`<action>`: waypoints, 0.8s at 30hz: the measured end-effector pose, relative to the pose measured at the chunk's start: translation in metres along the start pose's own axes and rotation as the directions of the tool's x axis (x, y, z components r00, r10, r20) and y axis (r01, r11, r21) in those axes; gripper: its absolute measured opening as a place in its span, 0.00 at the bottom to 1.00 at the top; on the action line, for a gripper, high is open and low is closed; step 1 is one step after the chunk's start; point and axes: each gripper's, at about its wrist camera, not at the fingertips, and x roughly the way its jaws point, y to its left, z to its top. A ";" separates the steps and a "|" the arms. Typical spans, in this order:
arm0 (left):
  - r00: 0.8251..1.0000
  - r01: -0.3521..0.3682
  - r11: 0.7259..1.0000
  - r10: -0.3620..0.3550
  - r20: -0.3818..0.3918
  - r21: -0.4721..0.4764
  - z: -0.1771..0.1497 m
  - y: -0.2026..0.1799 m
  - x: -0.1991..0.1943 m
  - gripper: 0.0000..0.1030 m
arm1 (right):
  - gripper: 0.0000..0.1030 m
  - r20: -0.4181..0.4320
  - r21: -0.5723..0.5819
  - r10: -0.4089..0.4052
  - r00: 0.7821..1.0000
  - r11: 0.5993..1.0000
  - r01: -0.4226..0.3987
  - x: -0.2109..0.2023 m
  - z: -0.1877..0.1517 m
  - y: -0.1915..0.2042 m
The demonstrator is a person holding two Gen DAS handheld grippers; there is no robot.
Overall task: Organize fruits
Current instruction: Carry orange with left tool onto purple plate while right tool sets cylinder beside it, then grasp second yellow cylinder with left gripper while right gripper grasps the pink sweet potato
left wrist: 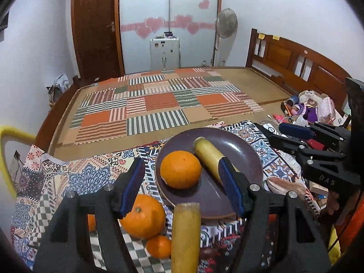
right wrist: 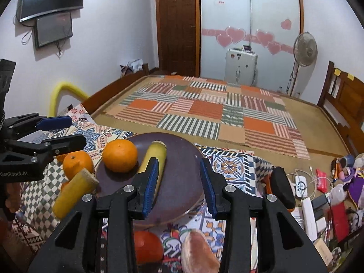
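Bed (left wrist: 159, 100) fills the back of both views, bare board with a striped patchwork mat (left wrist: 157, 107) on it, wooden headboard (left wrist: 302, 61) at the right. Patterned cloth (left wrist: 75, 177) covers the near surface where the fruit sits.

Purple-brown plate (left wrist: 248, 154) sits on the cloth, centre frame. On it: one orange (left wrist: 180, 169) and one yellow banana piece (left wrist: 208, 154), touching side by side, orange to the left.

Off the plate, on the cloth to its left: second banana piece (left wrist: 185, 236), a large orange (left wrist: 145, 216) and a smaller orange (left wrist: 158, 246) just beside it. In the right wrist view a red-orange fruit (right wrist: 146, 246) lies near the bottom edge, below the plate; a pinkish item (right wrist: 199, 253) beside it, can't tell what it is.

Left gripper (left wrist: 182, 186): blue pads (left wrist: 231, 186) apart at a medium gap, nothing gripped. Above the plate's near-left rim, the orange and the banana end show between the fingers beyond them. "GenRobot.AI" readable on its body in the right wrist view.

Right gripper (right wrist: 179, 186): fingers apart, a fair gap, nothing between the pads. Hangs over the plate's near side, its left pad in line with the banana piece; contact can't be told. "DAS" readable on its body in the left wrist view.

Clutter (right wrist: 318, 193) at the right: cables, chargers, small packets, no legible text.
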 end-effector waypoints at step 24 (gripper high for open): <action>0.993 0.042 0.999 -0.043 -0.111 -0.011 -0.083 0.000 0.019 0.50 | 0.53 -0.091 0.016 -0.020 0.996 1.000 0.022 -0.008 -0.088 -0.020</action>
